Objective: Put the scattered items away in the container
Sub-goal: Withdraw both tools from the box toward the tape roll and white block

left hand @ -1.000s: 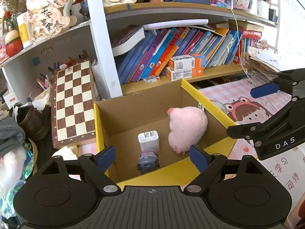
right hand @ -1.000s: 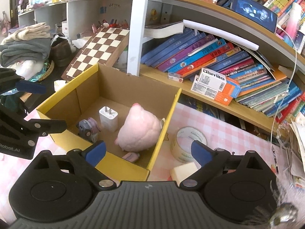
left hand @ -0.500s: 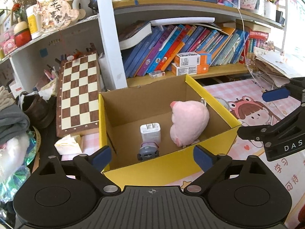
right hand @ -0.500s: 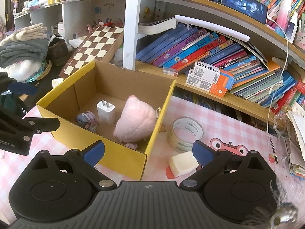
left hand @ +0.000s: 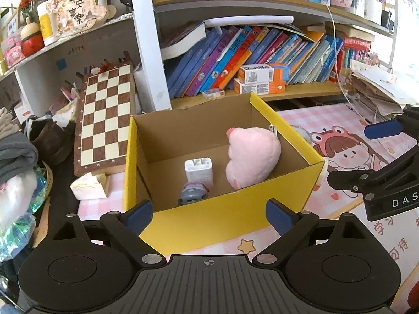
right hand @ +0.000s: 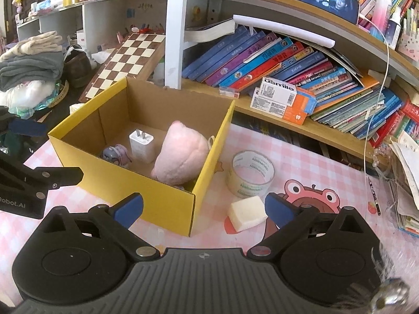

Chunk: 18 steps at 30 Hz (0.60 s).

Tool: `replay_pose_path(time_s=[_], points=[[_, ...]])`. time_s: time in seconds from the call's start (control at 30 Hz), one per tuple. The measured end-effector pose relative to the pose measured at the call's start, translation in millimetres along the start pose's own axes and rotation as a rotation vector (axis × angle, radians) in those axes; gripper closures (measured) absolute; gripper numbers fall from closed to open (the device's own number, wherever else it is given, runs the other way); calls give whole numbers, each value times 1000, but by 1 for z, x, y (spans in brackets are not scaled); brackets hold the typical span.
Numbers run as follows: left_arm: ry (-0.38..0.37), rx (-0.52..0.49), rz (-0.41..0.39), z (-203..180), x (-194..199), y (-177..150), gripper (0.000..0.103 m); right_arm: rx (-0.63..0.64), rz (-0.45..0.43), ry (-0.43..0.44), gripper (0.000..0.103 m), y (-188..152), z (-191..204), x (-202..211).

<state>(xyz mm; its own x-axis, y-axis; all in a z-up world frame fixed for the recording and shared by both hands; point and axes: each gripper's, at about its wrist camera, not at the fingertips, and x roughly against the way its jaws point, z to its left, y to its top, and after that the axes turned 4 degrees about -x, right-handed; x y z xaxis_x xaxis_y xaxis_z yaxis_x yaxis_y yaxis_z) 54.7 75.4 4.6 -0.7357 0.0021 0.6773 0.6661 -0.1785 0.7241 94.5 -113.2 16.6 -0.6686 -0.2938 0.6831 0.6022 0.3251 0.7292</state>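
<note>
A yellow cardboard box [left hand: 230,217] [right hand: 125,185] stands on the pink checked mat. Inside it lie a pink plush toy [left hand: 251,157] [right hand: 180,157], a white charger plug [left hand: 199,171] [right hand: 141,145] and a small purple-grey toy [left hand: 192,196] [right hand: 115,154]. Right of the box, on the mat, sit a roll of clear tape [right hand: 250,174] and a white foam block [right hand: 246,213]. My left gripper [left hand: 209,213] is open and empty in front of the box. My right gripper [right hand: 203,208] is open too, nothing in it, with the foam block just by its right finger.
Behind the box runs a low shelf of slanted books [right hand: 275,60] with orange-white cartons [right hand: 282,99]. A chessboard [left hand: 104,120] leans at the left, beside folded clothes [right hand: 31,62]. Stacked papers [right hand: 406,183] lie at the mat's right edge, with a pen [right hand: 373,196] nearby.
Both grippers have drawn back from the box and risen a little, so the box looks smaller and its whole front wall shows. Tape and foam block have come fully into view.
</note>
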Motion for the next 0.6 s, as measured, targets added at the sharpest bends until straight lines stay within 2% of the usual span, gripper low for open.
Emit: replay_pose_path(time_s=[0.6], points=[[-26,-2,32,-37,-10,1,8,-41,15,-12,2,-19,-29,3]])
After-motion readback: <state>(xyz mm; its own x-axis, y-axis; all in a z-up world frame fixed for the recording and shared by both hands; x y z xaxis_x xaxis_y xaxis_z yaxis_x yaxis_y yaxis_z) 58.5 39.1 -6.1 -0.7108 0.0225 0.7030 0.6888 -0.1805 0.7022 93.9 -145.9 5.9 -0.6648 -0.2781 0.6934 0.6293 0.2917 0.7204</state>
